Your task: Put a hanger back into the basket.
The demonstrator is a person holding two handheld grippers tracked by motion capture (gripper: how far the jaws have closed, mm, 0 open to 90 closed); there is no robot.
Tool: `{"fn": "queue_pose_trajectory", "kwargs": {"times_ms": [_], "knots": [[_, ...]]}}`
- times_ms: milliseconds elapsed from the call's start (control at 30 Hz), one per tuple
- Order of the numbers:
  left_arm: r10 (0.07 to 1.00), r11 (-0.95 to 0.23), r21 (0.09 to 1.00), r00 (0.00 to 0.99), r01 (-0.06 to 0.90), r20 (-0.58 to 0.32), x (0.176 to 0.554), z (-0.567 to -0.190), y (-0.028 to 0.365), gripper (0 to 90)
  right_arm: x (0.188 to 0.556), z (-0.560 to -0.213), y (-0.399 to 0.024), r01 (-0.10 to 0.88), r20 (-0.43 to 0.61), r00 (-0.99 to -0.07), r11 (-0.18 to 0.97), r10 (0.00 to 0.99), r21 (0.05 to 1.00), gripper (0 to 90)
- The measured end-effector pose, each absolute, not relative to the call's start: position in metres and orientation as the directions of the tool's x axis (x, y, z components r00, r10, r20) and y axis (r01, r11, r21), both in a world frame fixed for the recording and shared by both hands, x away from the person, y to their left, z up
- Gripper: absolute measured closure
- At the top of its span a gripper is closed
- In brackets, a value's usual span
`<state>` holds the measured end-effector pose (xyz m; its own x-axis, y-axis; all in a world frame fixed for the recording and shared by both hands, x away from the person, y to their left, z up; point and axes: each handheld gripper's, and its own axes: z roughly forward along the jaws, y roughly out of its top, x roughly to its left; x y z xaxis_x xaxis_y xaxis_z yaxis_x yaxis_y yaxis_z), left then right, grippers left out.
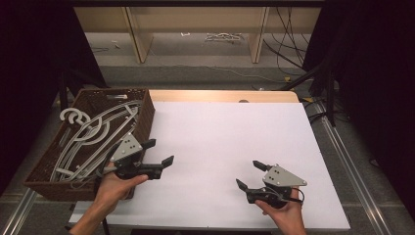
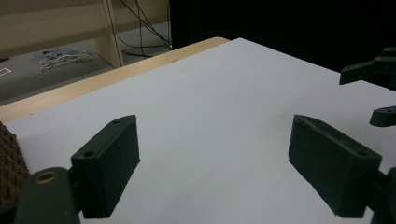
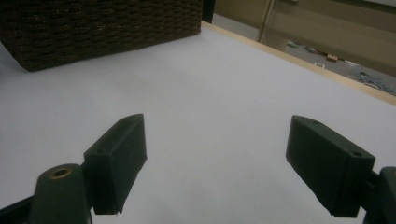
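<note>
Both grippers empty, jaws apart, over white worktop [image 1: 230,147].
Grey plastic hangers [image 1: 93,139] in brown wicker basket [image 1: 142,122]: probably light, stiff, tangle-prone; left gripper [image 1: 159,152] should take a hook, right gripper [image 1: 248,175] idle.

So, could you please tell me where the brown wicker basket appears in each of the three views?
High view: the basket sits at the left edge of the white board, holding grey hangers, beside the left claw.
Left gripper view: a sliver of its weave at the left edge, near the bottom.
Right gripper view: its woven wall fills the top left.
Shared landmark: the white board, with the wooden strip along its far edge.
</note>
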<state>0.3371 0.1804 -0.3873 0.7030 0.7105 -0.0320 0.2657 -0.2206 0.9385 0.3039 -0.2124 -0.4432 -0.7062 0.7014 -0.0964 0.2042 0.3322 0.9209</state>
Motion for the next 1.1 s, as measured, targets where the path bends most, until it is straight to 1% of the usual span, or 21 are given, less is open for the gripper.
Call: {"fn": "queue_pose_trajectory", "kwargs": {"times_ms": [233,367,467,567,667,767,800,867,900,1033,1100], "knots": [[0.688,-0.236,0.939,0.725,0.251,-0.021,0.331,-0.394,0.173,16.3,0.303,-0.443,-0.211,0.198,-0.1,-0.714,0.337,0.693,0.92,21.0],[0.683,-0.227,0.941,0.73,0.252,-0.03,0.327,-0.4,0.169,16.2,0.303,-0.443,-0.211,0.202,-0.095,-0.713,0.334,0.694,0.921,20.4],[0.68,-0.232,0.943,0.733,0.238,-0.018,0.327,-0.403,0.169,16.2,0.302,-0.444,-0.21,0.192,-0.107,-0.717,0.343,0.688,0.919,20.2],[0.685,-0.225,0.941,0.728,0.252,-0.031,0.325,-0.409,0.17,16.2,0.301,-0.443,-0.209,0.203,-0.1,-0.722,0.348,0.684,0.916,20.0],[0.679,-0.233,0.947,0.734,0.221,-0.005,0.323,-0.414,0.171,16.2,0.301,-0.442,-0.207,0.203,-0.099,-0.726,0.35,0.68,0.914,19.7],[0.68,-0.242,0.945,0.733,0.219,0.004,0.321,-0.417,0.171,16.2,0.301,-0.443,-0.206,0.201,-0.098,-0.729,0.349,0.678,0.915,19.3],[0.678,-0.26,0.944,0.734,0.201,0.03,0.318,-0.422,0.17,16.2,0.301,-0.443,-0.207,0.209,-0.091,-0.73,0.348,0.677,0.914,18.6],[0.674,-0.272,0.942,0.737,0.196,0.042,0.314,-0.427,0.17,16.2,0.301,-0.443,-0.207,0.211,-0.082,-0.732,0.339,0.676,0.917,17.9],[0.671,-0.268,0.941,0.741,0.205,0.029,0.313,-0.43,0.17,16.2,0.301,-0.443,-0.207,0.216,-0.073,-0.732,0.332,0.678,0.918,17.1],[0.666,-0.273,0.938,0.745,0.215,0.023,0.307,-0.438,0.168,16.3,0.299,-0.444,-0.205,0.241,-0.046,-0.739,0.328,0.672,0.913,15.5],[0.667,-0.286,0.934,0.744,0.214,0.034,0.305,-0.441,0.167,16.4,0.297,-0.443,-0.204,0.24,-0.049,-0.74,0.331,0.671,0.912,15.5]]}}
